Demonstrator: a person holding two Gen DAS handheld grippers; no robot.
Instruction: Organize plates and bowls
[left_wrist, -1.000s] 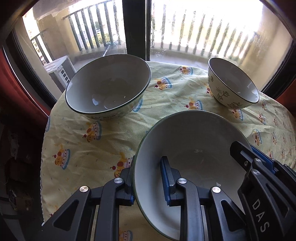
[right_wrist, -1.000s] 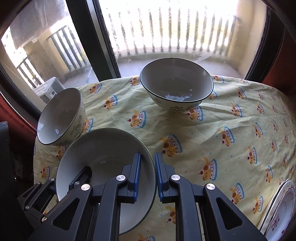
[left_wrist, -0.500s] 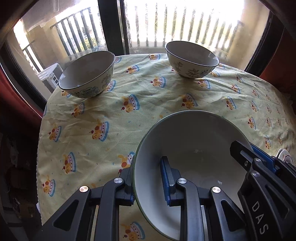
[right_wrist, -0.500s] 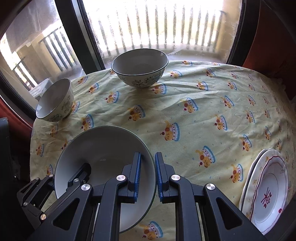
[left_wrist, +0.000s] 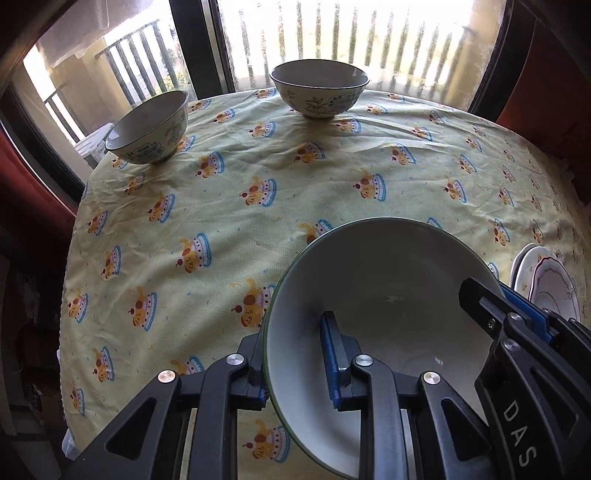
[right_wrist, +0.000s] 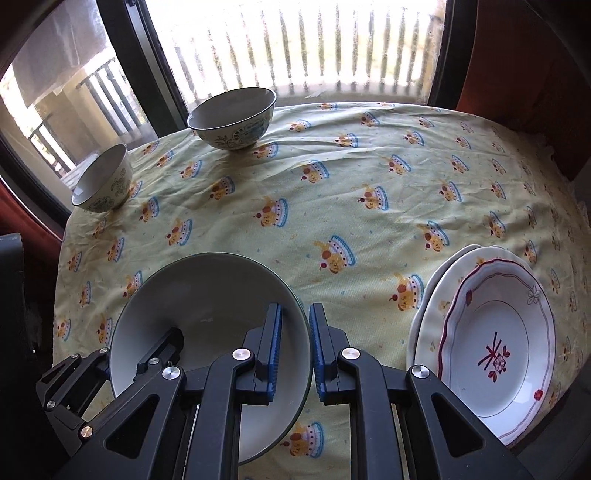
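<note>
I hold a large grey-white bowl with a dark green rim (left_wrist: 376, 295) (right_wrist: 207, 306) above the yellow tablecloth, near the front edge. My left gripper (left_wrist: 293, 347) is shut on its left rim, one finger inside and one outside. On the opposite rim my right gripper (right_wrist: 295, 314) is shut the same way. The right gripper also shows in the left wrist view (left_wrist: 517, 317). Two smaller patterned bowls (left_wrist: 147, 129) (left_wrist: 319, 92) stand at the far side by the window. A stack of white plates with a red border (right_wrist: 491, 332) lies at the right.
The round table (right_wrist: 369, 166) wears a yellow cloth printed with cakes; its middle is bare cloth. Window glass and a dark frame (right_wrist: 155, 74) stand just behind the far bowls. Red curtains hang at both sides.
Both grippers have carried the large bowl back and to the right, away from the two small bowls. The plate stack has come into view at the right.
</note>
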